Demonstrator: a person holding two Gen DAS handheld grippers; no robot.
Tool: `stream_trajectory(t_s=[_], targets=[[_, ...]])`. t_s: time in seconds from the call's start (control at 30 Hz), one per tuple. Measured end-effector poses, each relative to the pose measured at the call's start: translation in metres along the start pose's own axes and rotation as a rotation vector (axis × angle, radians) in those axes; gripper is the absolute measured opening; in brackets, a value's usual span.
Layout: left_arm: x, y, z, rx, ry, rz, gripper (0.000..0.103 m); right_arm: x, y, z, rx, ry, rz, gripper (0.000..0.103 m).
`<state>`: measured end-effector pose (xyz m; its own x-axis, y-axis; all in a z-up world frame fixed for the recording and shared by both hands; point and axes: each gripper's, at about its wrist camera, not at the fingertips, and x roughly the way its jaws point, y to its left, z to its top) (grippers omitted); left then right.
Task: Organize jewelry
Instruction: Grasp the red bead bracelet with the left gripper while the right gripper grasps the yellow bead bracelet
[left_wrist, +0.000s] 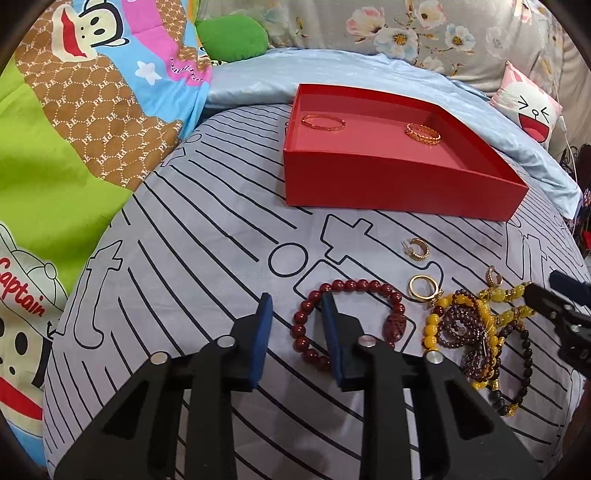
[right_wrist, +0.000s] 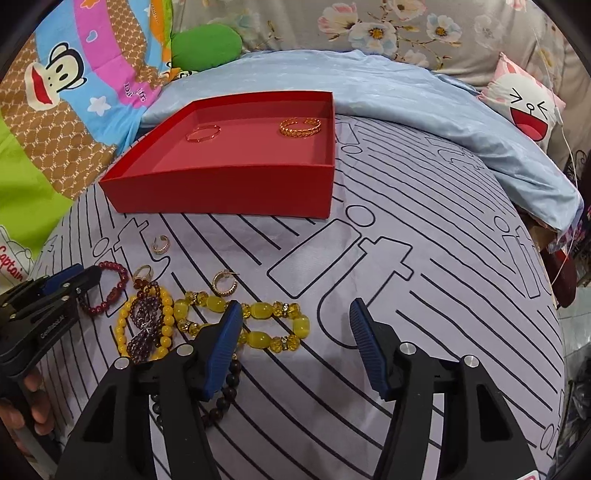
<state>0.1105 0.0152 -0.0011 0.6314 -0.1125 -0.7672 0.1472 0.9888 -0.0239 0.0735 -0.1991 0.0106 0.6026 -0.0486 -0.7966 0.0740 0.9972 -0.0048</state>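
The red tray (left_wrist: 402, 192) sits on the grey line-printed bedspread (left_wrist: 207, 229) toward its far edge, its back wall close to the pale blue sheet (left_wrist: 332, 70). Inside the tray, a thin gold bangle (left_wrist: 324, 122) lies near the far left corner and a wider gold chain-pattern bangle (left_wrist: 423, 133) lies toward the far right, the two well apart, with bare tray floor between them and along the near wall. The loose jewelry lies on the bedspread nearer than the tray: a gold hoop earring (left_wrist: 417, 249), a gold ring (left_wrist: 423, 288), a dark red bead bracelet (left_wrist: 347, 321), and a tangled cluster of yellow and purple bead strands (left_wrist: 472, 332). A large yellow bead bracelet (right_wrist: 255, 325) lies beside that cluster. The left gripper (left_wrist: 295, 314) is spread open, its right finger resting inside the loop of the dark red bead bracelet. The right gripper (right_wrist: 293, 321) is also spread wide, holding nothing; its left finger overlaps the large yellow bead bracelet. Unoccupied bedspread extends between the tray's near wall and the jewelry, and across the whole right side.
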Motion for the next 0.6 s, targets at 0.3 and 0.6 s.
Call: stream_trajectory(t_s=[0.3, 0.6], targets=[[0.001, 0.001, 0.0, -0.005, -0.002, -0.007, 0.026, 0.006, 0.002, -0.007, -0.02, 0.003, -0.001, 0.036], [0.001, 0.003, 0.0, -0.012, -0.004, -0.012, 0.024, -0.001, 0.001, -0.014, -0.003, 0.01, 0.01, 0.009]])
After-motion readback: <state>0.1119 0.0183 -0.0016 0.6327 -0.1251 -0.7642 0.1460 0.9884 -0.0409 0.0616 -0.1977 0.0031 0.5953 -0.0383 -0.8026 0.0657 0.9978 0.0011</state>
